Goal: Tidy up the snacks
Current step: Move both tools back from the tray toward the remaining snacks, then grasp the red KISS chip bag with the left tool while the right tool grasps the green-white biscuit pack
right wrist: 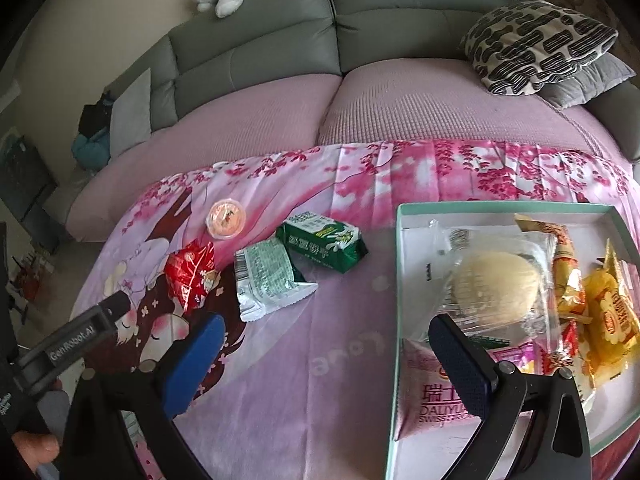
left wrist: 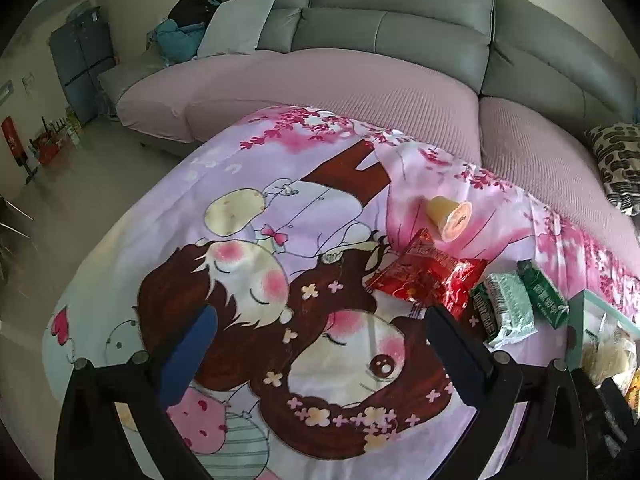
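Right gripper (right wrist: 324, 340) wide open, empty, over box (right wrist: 500, 206); left gripper (left wrist: 320, 332) wide open, empty.

Two low sofa-facing views, shared red packet (left wrist: 428, 276) (right wrist: 191, 276)

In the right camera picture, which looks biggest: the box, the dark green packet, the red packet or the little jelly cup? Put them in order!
1. box, by far
2. dark green packet
3. red packet, close to the green one, so that pair is unsure
4. jelly cup, though it lies farthest away, which shrinks it
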